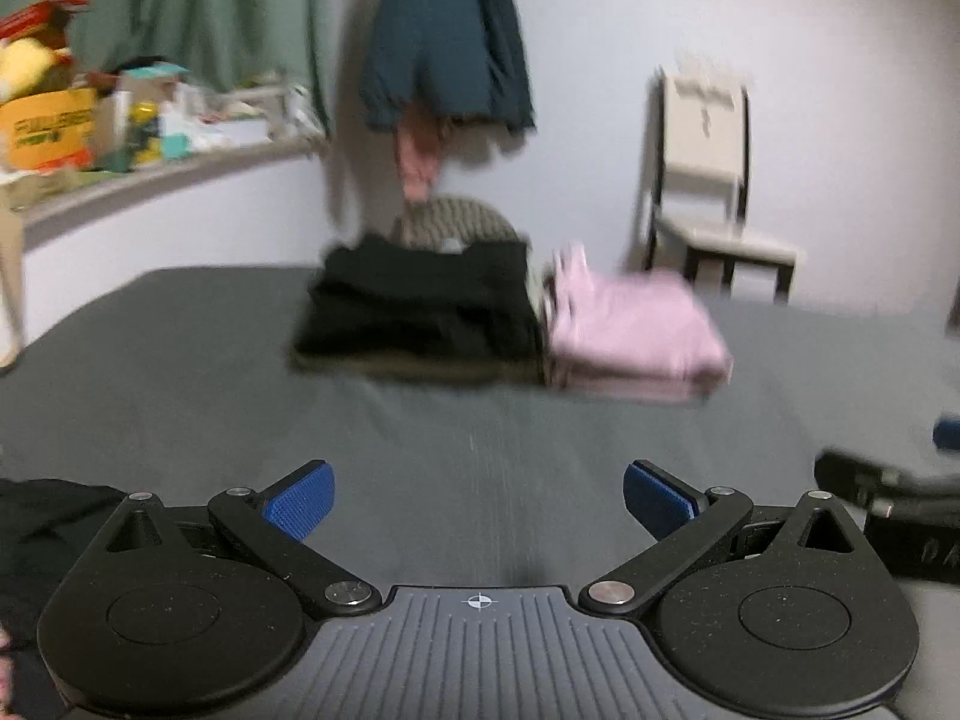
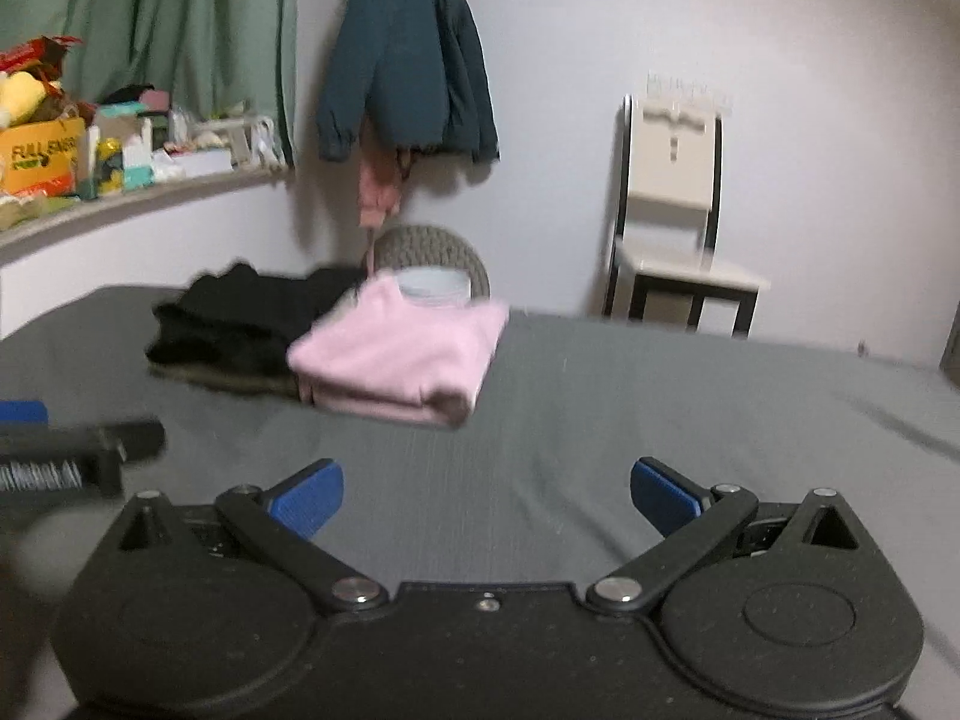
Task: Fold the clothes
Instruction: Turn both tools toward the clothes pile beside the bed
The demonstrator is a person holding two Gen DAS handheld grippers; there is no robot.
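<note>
Two folded piles sit touching at the far side of the grey-sheeted bed (image 2: 660, 420): a black folded garment pile (image 2: 240, 324) on the left, a pink folded knit top (image 2: 396, 354) on the right. Both look soft, light and limp, so I judge they will sag and come unfolded unless taken at a folded edge or lifted from beneath with both sides supported. Another dark cloth (image 1: 48, 528) lies at the left tongs' side. Left tongs (image 1: 479, 501) and right tongs (image 2: 487, 498) are both spread wide, holding nothing, hovering over bare sheet.
</note>
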